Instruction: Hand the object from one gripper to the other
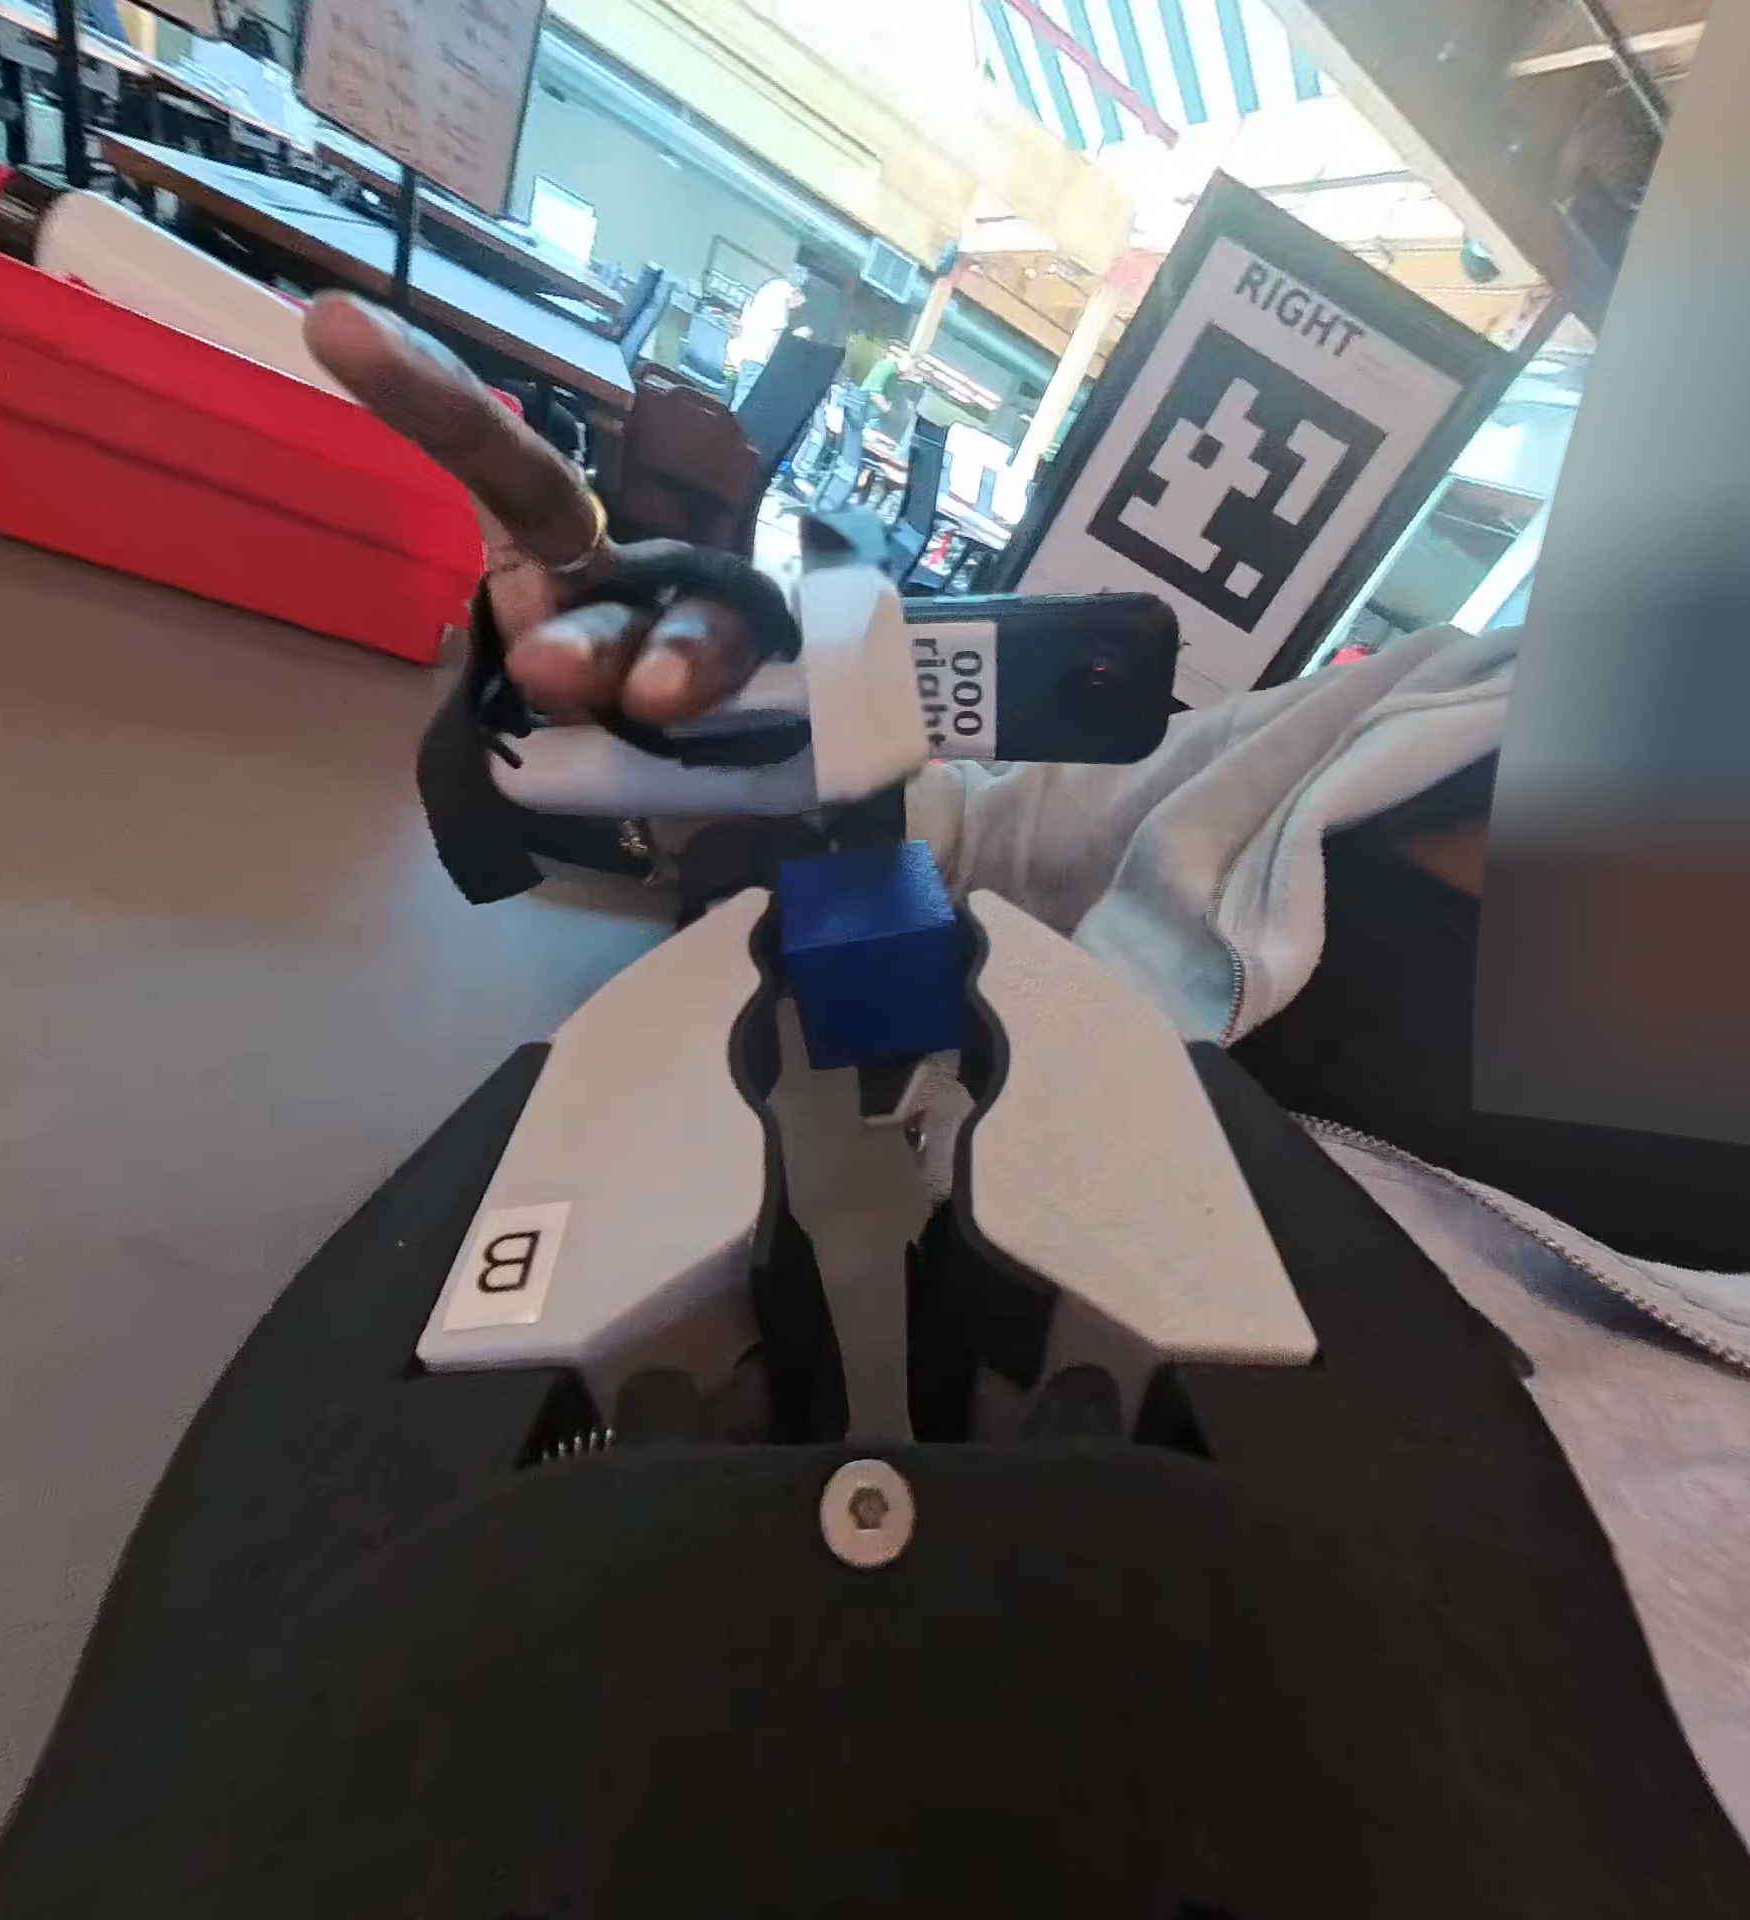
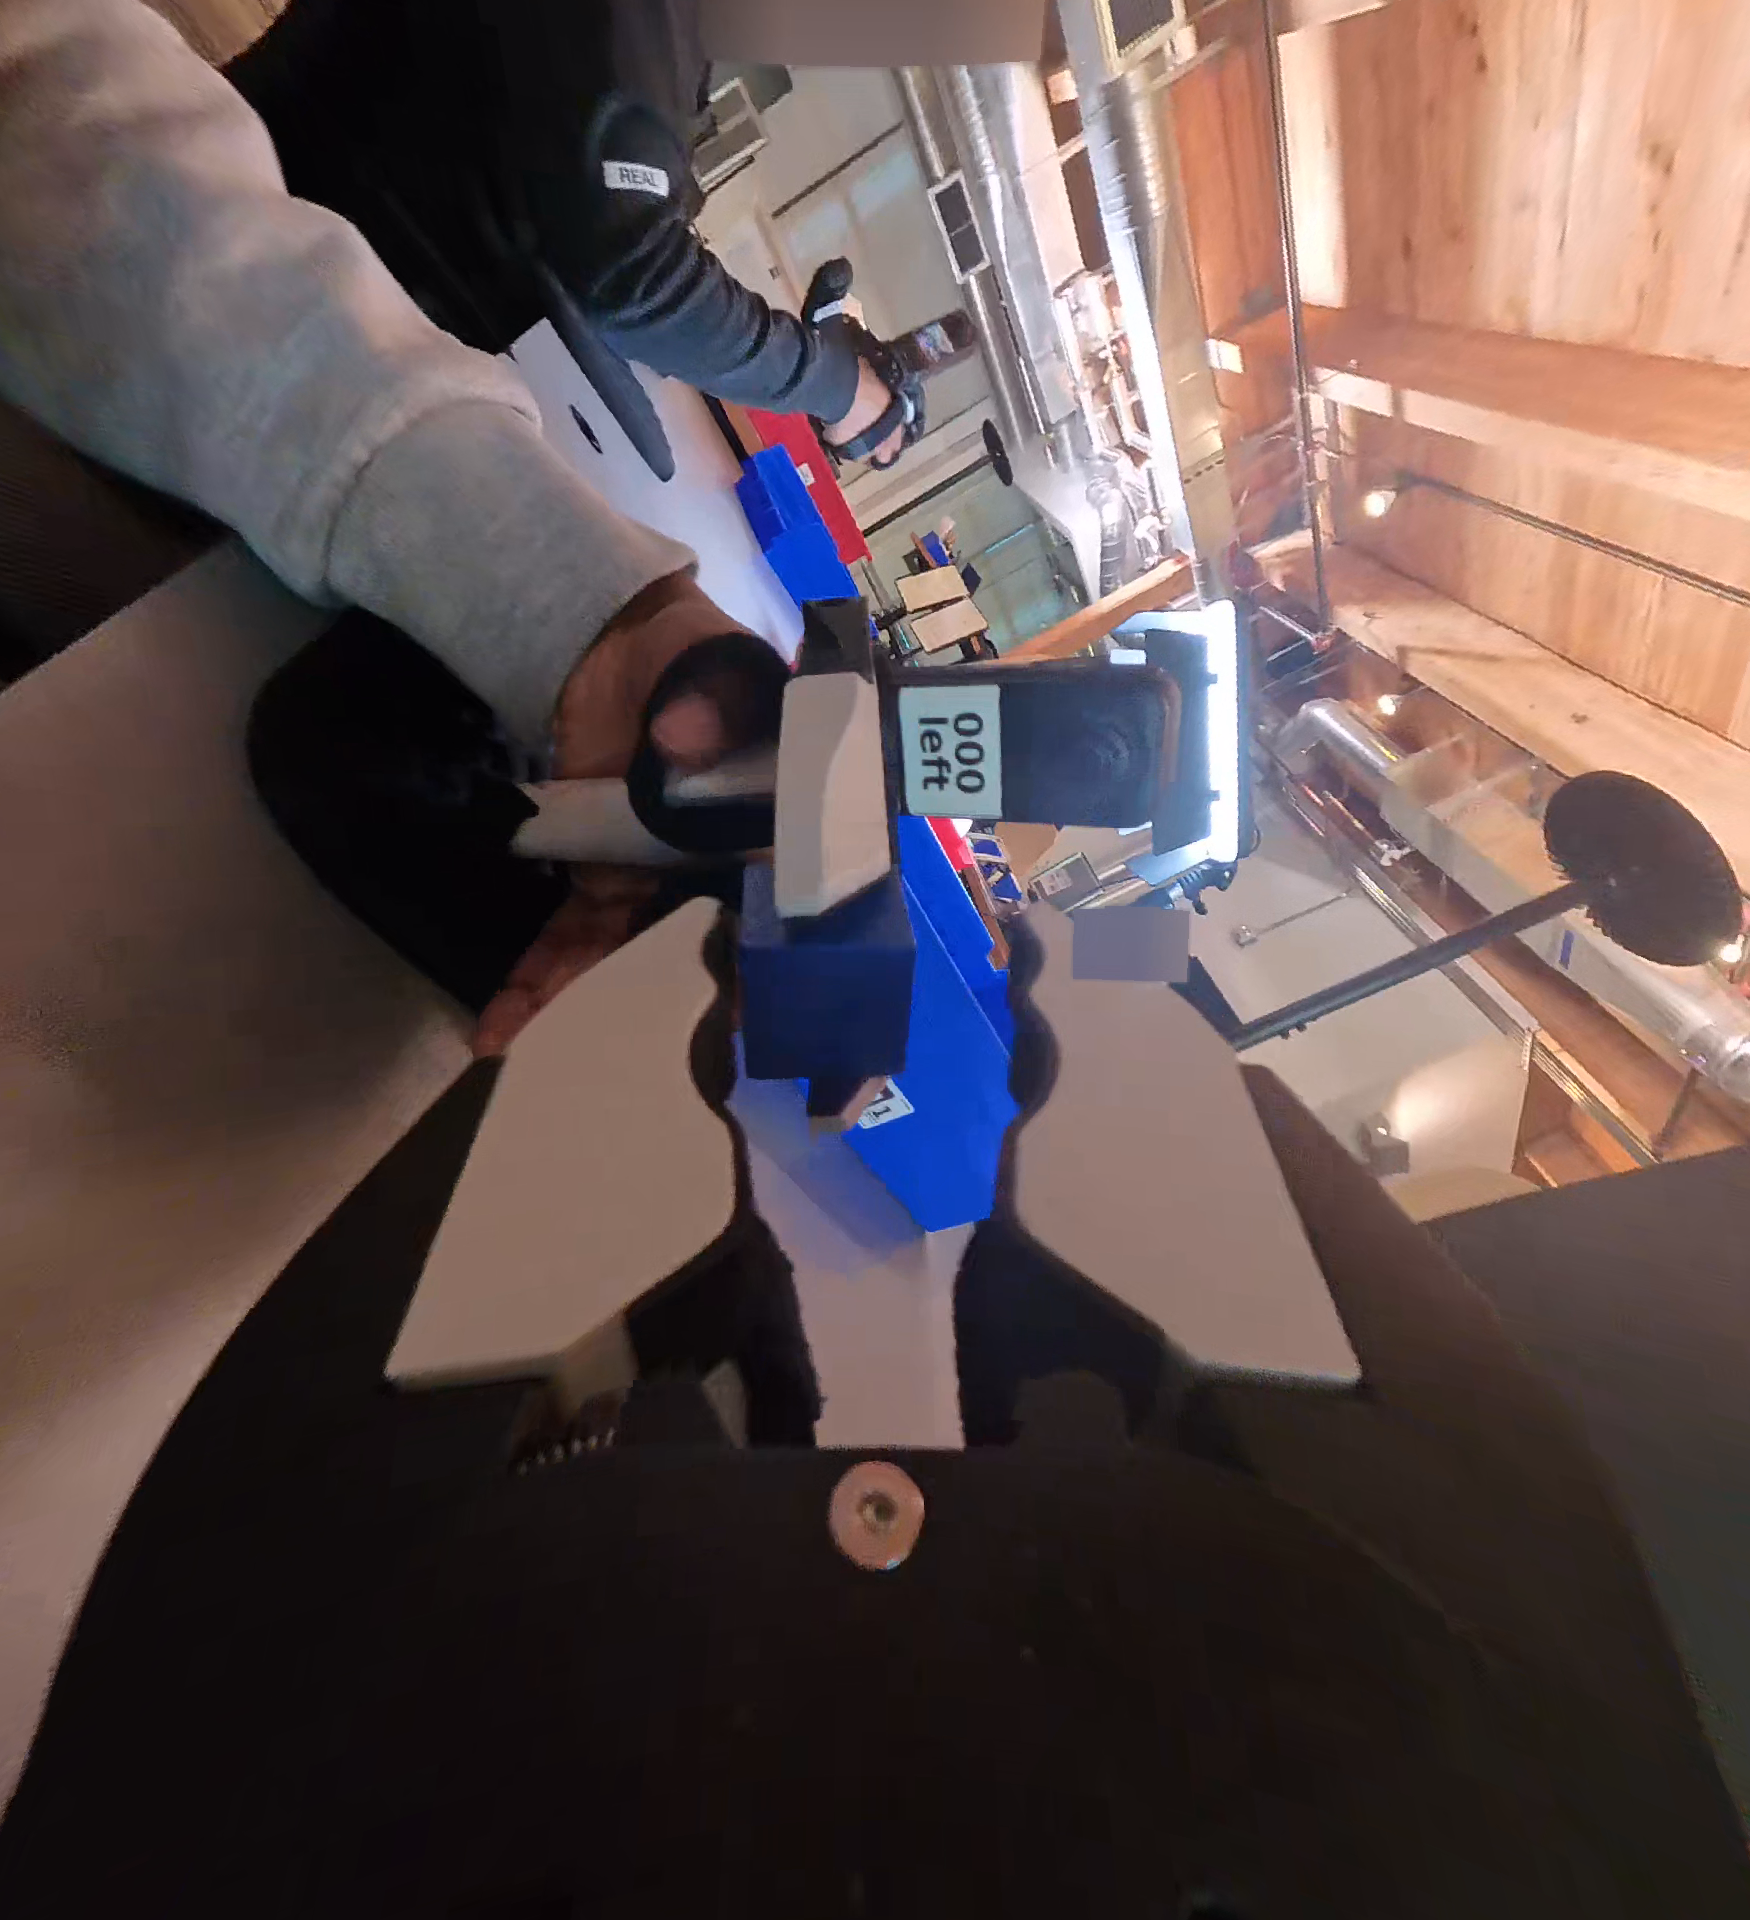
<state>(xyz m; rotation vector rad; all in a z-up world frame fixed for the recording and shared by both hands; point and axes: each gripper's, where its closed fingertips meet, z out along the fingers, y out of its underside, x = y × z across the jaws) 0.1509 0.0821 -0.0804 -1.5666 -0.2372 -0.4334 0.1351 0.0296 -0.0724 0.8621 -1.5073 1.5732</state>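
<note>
The two tools meet nose to nose above the grey desk point(image 1: 123, 831), at right angles to each other, with the blue cube point(image 1: 866, 966) between them.

In the left wrist view, the left tool point(image 1: 866, 977) has its grey fingers point(image 1: 642, 1091) closed in on the cube's two sides, so it looks gripped there. The right tool point(image 1: 855, 831), held by a hand point(image 1: 580, 623) with one finger stretched out, reaches in from beyond and crosses the cube.

In the right wrist view, the right tool's point(image 2: 871, 997) fingers point(image 2: 590, 1143) stand spread. The cube point(image 2: 819, 987) lies between them, close to one side, with a clear gap to the other. The left tool's point(image 2: 829, 935) finger lies over the cube's far face, and a grey sleeve point(image 2: 279, 416) runs back from it.

So, by my reckoning, the handover is at its midpoint: the left tool has the cube clamped, and the right tool is released and brackets it without biting.

The next move calls for the right tool to close squarely on the two free faces. Only once that grip is firm should the left let go, or the cube may twist and drop to the desk.
</note>
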